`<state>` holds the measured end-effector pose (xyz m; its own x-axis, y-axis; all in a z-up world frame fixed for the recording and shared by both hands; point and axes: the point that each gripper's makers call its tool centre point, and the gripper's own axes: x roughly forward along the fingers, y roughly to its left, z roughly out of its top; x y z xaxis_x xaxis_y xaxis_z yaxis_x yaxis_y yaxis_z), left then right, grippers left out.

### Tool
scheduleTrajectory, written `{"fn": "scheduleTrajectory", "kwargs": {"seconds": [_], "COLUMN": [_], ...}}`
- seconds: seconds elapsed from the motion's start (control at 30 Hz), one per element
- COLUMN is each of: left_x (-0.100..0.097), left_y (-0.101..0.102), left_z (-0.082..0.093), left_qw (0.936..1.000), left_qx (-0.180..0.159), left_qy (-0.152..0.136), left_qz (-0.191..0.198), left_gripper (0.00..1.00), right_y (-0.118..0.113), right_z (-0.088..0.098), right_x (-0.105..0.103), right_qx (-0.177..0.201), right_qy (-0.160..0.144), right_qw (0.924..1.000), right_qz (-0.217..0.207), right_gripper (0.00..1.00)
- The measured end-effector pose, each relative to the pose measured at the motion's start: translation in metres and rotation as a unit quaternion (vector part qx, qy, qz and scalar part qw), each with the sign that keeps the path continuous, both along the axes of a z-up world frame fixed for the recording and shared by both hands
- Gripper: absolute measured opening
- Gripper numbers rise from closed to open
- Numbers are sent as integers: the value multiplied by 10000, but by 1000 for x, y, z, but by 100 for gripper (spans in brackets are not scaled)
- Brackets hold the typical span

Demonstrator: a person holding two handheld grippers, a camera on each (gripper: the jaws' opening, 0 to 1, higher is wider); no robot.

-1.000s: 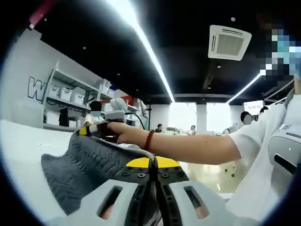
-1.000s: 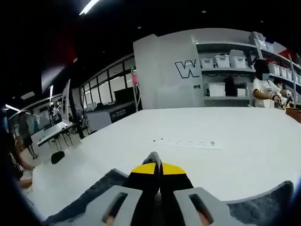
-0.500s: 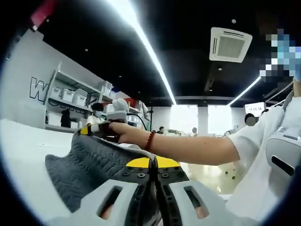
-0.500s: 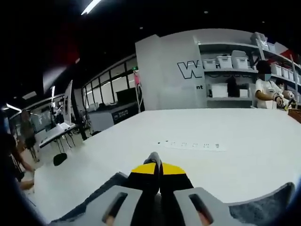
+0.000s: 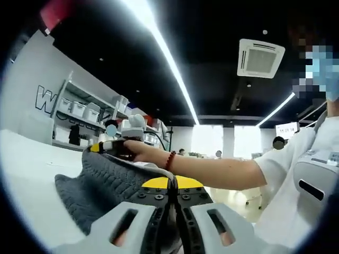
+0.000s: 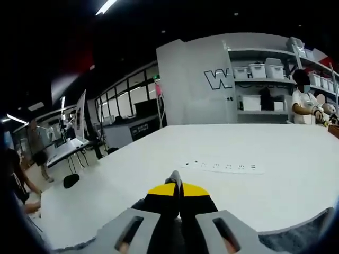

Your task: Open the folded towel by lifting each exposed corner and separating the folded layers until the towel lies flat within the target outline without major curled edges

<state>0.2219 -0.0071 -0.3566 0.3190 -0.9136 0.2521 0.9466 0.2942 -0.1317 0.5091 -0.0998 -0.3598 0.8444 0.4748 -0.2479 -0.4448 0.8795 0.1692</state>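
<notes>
in the left gripper view, the left gripper (image 5: 172, 185) is pinching the grey knitted towel (image 5: 100, 182), its yellow-tipped fingers (image 5: 154, 183) pressed together on an edge of the cloth. from those fingers the towel is running away to the left and up as a ribbed ridge, hanging raised over the white table (image 5: 24, 174). at the ridge's far end the right gripper (image 5: 108, 146) is gripping the cloth too, held by a person's hand (image 5: 139, 150) with a red bead bracelet (image 5: 168, 159) on the wrist. the forearm is reaching back to the right, above the fingertips, to a white shirt.

in the right gripper view, that gripper's own tips (image 6: 179, 188) are meeting with no gap, and dark grey cloth is lying just below and to both sides of them; i cannot tell there how much is caught. beyond the tips a white power strip (image 6: 222, 167) is lying on the table, well apart. farthest off, storage shelves (image 6: 262, 84) with pale bins are standing against a wall.
</notes>
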Motion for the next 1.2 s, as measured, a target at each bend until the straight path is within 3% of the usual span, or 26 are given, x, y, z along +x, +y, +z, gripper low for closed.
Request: {"fn": "scheduleTrajectory", "kwargs": {"seconds": [1.2], "left_x": [-4], "left_y": [28], "left_z": [15], "left_qw": [9990], "left_qx": [-288], "left_qy": [-143], "left_qz": [297], "left_gripper": [0], "right_y": [37], "right_z": [26], "right_x": [7], "right_qx": [24], "right_qy": [-149], "right_qw": [9995], "right_qz": [273], "right_gripper": [0]}}
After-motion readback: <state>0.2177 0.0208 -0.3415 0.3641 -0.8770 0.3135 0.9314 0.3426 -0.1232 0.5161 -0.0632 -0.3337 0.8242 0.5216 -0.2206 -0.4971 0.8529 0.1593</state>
